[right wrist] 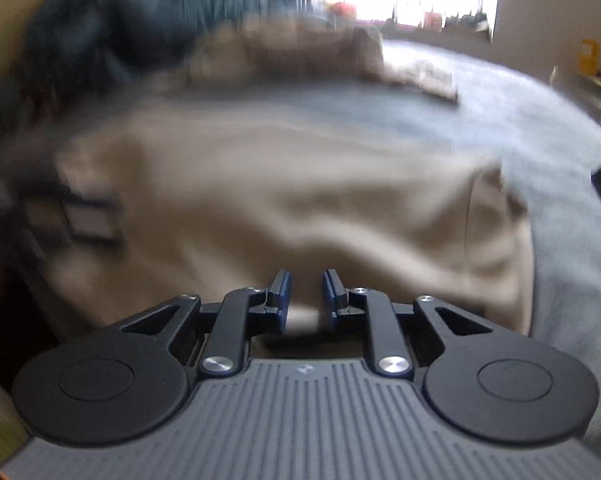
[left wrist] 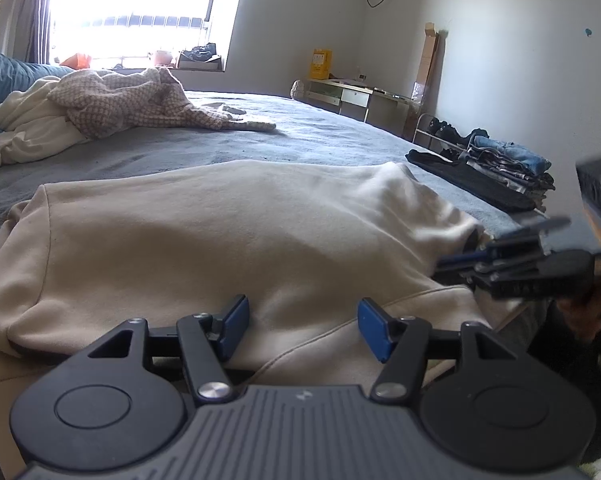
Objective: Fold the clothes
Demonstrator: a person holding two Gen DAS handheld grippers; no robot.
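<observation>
Cream sweatshirt [left wrist: 228, 240] lies part-folded on the bed [left wrist: 320, 136], the left claw [left wrist: 298, 330] gaping empty at its near edge, the right claw [right wrist: 306, 300] nearly closed on a cloth fold, probably mid-fold, next needing a smooth carry-over.

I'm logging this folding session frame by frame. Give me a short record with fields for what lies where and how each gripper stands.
surface: grey bed cover
item being folded: cream sweatshirt, spread in front of both grippers
left gripper: open, over the sweatshirt's near edge
right gripper: jaws narrow, cream cloth between them; grip unclear, view blurred
unfolded pile: checked garment, far side
folded stack, right edge of the bed
</observation>
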